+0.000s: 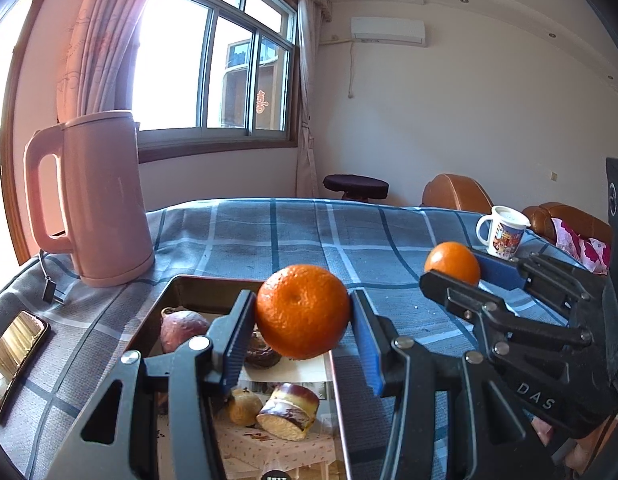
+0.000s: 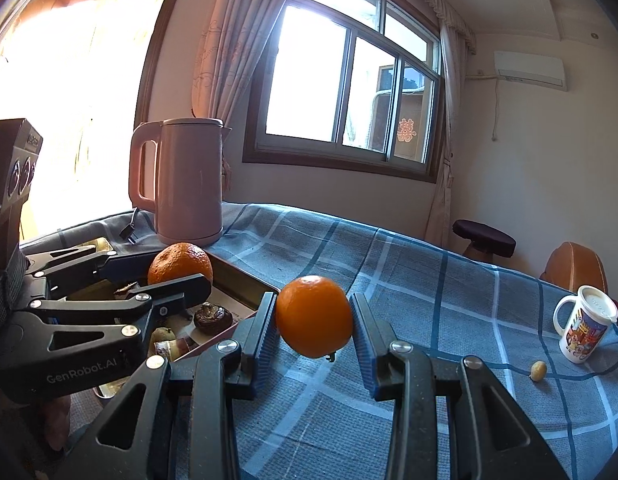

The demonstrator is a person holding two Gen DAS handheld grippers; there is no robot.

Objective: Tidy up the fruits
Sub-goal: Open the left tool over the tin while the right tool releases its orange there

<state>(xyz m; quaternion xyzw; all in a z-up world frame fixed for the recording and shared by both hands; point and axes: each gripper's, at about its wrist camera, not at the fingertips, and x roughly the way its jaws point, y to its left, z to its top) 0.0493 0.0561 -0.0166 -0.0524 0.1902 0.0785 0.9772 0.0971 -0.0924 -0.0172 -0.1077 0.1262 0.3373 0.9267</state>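
"DAS" on right gripper (image 1: 453, 276), "GenRobot.AI" on left gripper (image 2: 181, 276)

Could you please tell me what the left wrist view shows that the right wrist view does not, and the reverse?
Only the left wrist view shows the phone lying beside the tray and the cut cake roll inside it. Only the right wrist view shows the small yellowish fruit on the cloth near the mug. Both show the pink kettle, the checked tablecloth, and each tongs, left tongs and right tongs, shut on an orange.
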